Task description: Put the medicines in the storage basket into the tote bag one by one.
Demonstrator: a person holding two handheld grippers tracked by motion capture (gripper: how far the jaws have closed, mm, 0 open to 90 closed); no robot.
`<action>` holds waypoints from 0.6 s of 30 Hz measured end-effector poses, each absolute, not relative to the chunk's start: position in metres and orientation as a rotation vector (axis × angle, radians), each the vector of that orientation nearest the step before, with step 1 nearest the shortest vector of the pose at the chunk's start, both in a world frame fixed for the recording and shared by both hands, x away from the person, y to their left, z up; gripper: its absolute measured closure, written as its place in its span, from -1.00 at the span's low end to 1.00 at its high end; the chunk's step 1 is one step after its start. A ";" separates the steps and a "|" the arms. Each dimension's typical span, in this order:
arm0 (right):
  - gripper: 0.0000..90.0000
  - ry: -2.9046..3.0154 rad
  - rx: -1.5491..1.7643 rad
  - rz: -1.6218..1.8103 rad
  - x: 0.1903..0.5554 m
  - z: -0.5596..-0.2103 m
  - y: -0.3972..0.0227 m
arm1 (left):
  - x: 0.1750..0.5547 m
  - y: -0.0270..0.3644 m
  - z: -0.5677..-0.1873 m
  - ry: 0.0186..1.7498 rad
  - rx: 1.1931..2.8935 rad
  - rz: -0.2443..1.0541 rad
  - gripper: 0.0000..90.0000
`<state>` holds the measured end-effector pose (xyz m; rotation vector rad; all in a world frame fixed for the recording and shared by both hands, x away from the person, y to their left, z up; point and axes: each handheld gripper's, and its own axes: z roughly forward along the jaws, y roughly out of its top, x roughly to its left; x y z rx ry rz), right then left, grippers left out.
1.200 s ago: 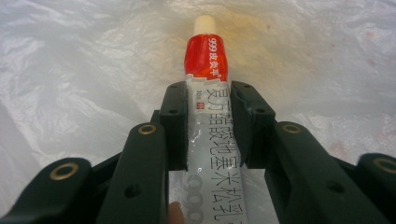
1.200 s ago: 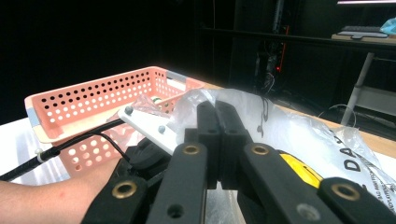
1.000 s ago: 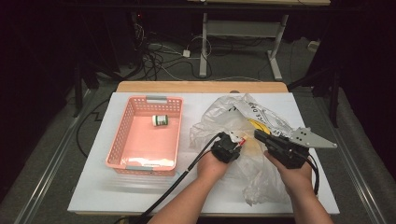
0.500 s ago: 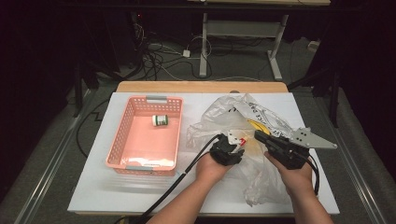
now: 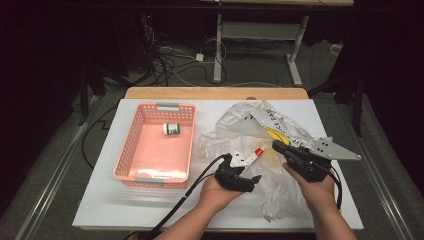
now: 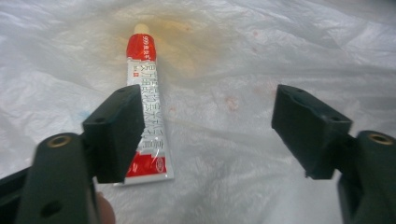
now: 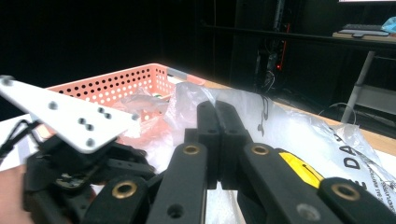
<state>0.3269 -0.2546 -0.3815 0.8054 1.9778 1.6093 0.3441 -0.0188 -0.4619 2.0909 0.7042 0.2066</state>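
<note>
Tube (image 6: 148, 107) of ointment lies on the crinkly plastic bag (image 5: 250, 130), right of the pink basket (image 5: 131, 150). Light, soft, likely slippery; best pinched across its flat middle. Left gripper (image 6: 208, 135) jaws have just been opening, nothing between them; right gripper (image 7: 217, 140) jaws together, empty.

Right gripper (image 7: 218, 144): both black jaws pressed flat together, pads meeting w/ no gap, nothing seen between them. Plastic bag (image 7: 280, 126), clear and crumpled, lies under and beyond the jaw tips; yellow patch and dark lettering on it to the right of the jaws. Pink basket (image 7: 116, 86), perforated wall, sits beyond the jaws to the left, bag edge up against it. Left gripper (image 7: 88, 158) close in at lower left, w/ grey three-cornered plate (image 7: 70, 116) on top. Background dark, table legs at far right.
</note>
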 end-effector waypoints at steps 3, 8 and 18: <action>1.00 1.977 0.806 1.609 0.327 -0.382 -0.255 | 0.336 -0.013 -0.458 0.688 2.075 0.204 -0.55; 1.00 1.981 0.805 1.607 0.327 -0.382 -0.254 | 0.324 -0.005 -0.452 0.665 2.073 0.173 -0.68; 1.00 1.982 0.806 1.610 0.326 -0.382 -0.254 | 0.305 0.021 -0.438 0.671 2.063 0.169 -1.00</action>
